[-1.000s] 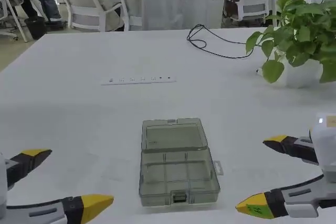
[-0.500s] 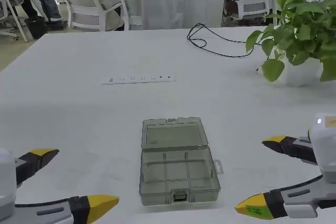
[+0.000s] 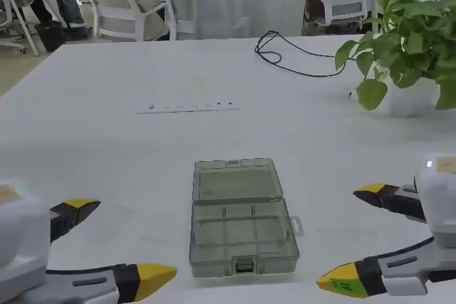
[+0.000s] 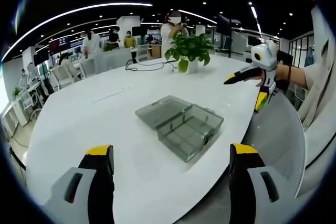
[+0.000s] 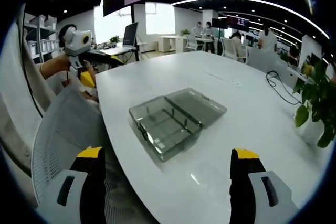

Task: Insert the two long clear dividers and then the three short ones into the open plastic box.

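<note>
An open box (image 3: 242, 236) of clear grey plastic lies on the white table (image 3: 107, 147), near its front edge, with its lid (image 3: 236, 181) folded flat behind it. Thin clear partition walls show inside the tray (image 5: 165, 124); how many stand there I cannot tell. My left gripper (image 3: 125, 241) hovers open to the left of the box, holding nothing. Open and holding nothing as well, my right gripper (image 3: 349, 236) hangs to the box's right. In the left gripper view the box (image 4: 181, 124) lies ahead between the jaws, and the right gripper (image 4: 244, 94) is beyond it.
A white power strip (image 3: 187, 107) lies mid-table. A black cable (image 3: 285, 55) loops at the far side. At the right stands a potted plant (image 3: 410, 55) in a white pot. Chairs (image 3: 206, 12) line the far edge. In the right gripper view a mesh chair back (image 5: 68, 124) sits below the table's near edge.
My left gripper has come further into the head view, up and to the right toward the box. The right gripper and the box have stayed put.
</note>
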Motion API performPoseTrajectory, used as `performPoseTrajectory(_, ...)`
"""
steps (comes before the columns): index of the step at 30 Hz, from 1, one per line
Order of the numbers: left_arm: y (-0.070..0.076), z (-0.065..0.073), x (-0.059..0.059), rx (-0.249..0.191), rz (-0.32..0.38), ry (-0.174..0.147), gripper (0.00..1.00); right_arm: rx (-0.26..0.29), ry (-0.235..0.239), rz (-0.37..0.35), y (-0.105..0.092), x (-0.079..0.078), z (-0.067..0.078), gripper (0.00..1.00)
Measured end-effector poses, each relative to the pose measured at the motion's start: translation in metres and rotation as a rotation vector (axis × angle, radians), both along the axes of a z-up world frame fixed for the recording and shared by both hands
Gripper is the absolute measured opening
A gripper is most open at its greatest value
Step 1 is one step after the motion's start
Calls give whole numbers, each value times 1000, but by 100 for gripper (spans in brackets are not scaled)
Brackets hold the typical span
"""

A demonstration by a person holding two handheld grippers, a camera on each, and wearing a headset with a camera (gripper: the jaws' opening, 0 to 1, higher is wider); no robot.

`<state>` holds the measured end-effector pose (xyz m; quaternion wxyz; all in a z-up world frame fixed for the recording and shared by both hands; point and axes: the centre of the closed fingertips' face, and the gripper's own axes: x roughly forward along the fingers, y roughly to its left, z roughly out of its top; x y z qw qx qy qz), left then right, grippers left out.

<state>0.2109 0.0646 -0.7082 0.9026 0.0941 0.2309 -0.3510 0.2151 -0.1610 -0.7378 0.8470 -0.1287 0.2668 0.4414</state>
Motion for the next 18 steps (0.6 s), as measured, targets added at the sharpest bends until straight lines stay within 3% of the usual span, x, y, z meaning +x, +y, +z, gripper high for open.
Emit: performPoseTrajectory(18, -10, -5, 2, 10, -35, 14, 93, -15, 0, 19, 4, 0, -1, 100)
